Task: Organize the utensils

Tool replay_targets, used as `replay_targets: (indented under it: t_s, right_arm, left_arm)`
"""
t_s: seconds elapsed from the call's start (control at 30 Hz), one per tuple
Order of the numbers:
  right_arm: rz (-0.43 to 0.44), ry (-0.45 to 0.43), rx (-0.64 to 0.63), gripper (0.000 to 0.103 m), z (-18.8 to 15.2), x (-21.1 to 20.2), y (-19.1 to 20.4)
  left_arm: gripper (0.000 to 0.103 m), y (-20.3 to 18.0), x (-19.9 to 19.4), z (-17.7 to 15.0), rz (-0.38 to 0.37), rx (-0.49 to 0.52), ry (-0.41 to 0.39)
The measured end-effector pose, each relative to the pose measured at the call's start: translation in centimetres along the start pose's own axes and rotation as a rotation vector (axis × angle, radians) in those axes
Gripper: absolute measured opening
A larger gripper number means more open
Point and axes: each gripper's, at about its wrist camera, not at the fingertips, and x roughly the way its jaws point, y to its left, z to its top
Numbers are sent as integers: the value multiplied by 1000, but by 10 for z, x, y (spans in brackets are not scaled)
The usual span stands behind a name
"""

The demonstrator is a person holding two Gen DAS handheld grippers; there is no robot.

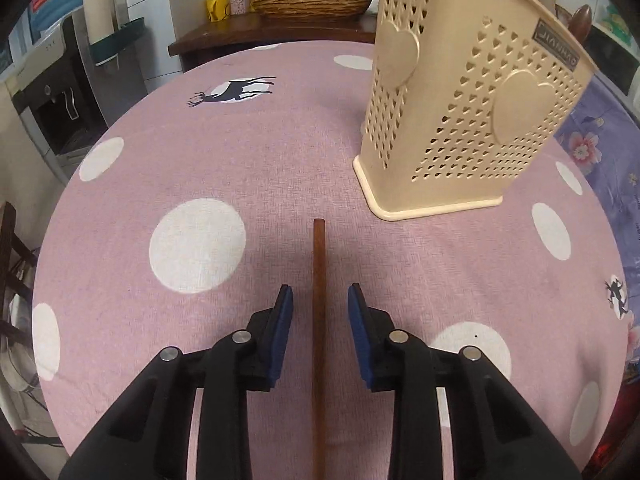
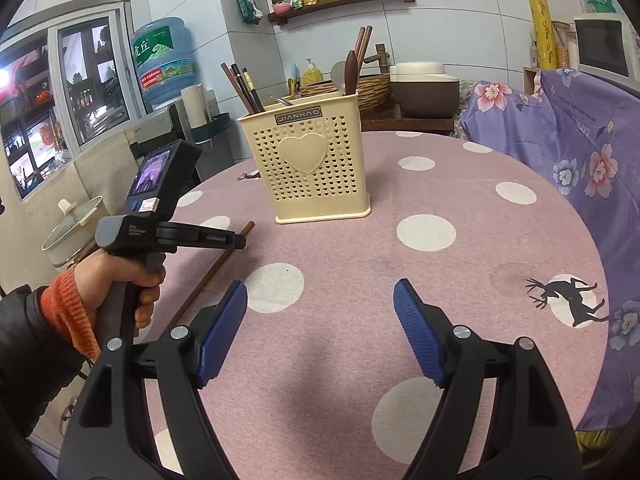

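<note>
One slim brown wooden chopstick (image 1: pixel 319 320) lies straight on the tablecloth (image 1: pixel 200 152).

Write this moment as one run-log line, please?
left gripper: open, fingers astride wooden chopstick on tablecloth | right gripper: open, empty | utensil holder: upright, holds utensils

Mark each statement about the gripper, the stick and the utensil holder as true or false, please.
1. The left gripper is open around the thin brown wooden stick. True.
2. The beige perforated plastic utensil holder is empty. False: chopsticks and spoons stand in it.
3. The right gripper holds a spoon. False: it is open and holds nothing.
4. The stick lies flat on the pink dotted tablecloth. True.
</note>
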Motion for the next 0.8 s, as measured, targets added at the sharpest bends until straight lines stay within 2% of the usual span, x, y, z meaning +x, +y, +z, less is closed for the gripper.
replay_targets:
  t_s: [0.07,0.23,0.47,0.63,0.73,0.8]
  right_arm:
    - [6,0,5,76,0,0,0]
    - [26,-11,0,76,2,-2,5]
    - [24,-23,11,76,1,-8,5]
    - [20,-29,17,76,1,-11,5]
    - [19,-30,19,76,1,-12,5]
    - [25,-27,25,76,1,-12,4]
  left_arm:
    - [25,0,3,3,13,6,2]
    - [9,4,12,14,39,-3,0]
    - [9,-3,13,14,69,17,-28]
    - [9,4,6,10,26,-34,-37]
    - [9,5,-18,5,19,-31,-106]
    - [9,9,-44,1,-26,-51,-156]
